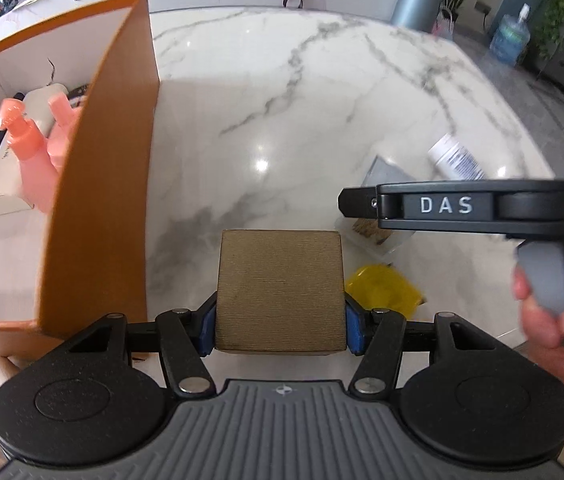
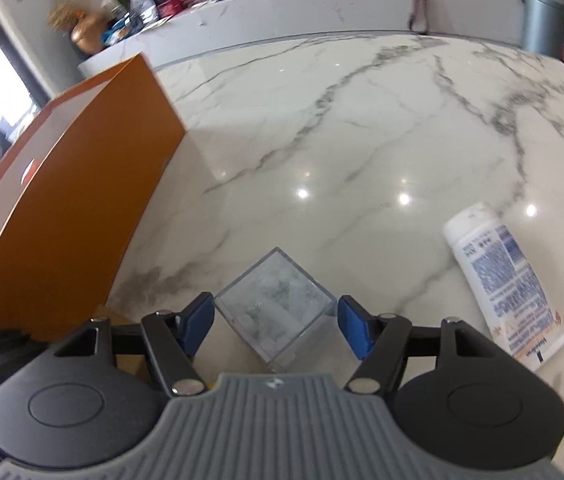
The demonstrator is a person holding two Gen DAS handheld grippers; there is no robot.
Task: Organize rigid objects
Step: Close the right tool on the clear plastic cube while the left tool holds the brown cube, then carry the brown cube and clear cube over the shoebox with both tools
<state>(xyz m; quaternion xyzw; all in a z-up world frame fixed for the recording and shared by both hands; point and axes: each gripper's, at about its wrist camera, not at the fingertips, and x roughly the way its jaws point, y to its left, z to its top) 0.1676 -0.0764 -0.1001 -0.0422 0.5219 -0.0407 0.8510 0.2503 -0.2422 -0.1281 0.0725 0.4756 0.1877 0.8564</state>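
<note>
Left wrist view: at upper left the orange box [image 1: 98, 184] holds pink bottles [image 1: 30, 148]; at lower centre the left tool [image 1: 280, 330] is clamped on a tan block [image 1: 280, 288], which I judge is mid-carry and needs lifting over the box wall. Right wrist view: the right tool [image 2: 276, 326] stands apart around a clear cube [image 2: 274, 308] on the surface [image 2: 362, 140], not yet gripped; it needs closing.

— Where's the tan cube [image 1: 279, 292]?
— Right of the orange box [image 1: 98, 184], upright; the clear cube [image 2: 272, 308] sits cornerwise farther right; the white bottle [image 2: 506, 284] lies flat beyond.
</note>
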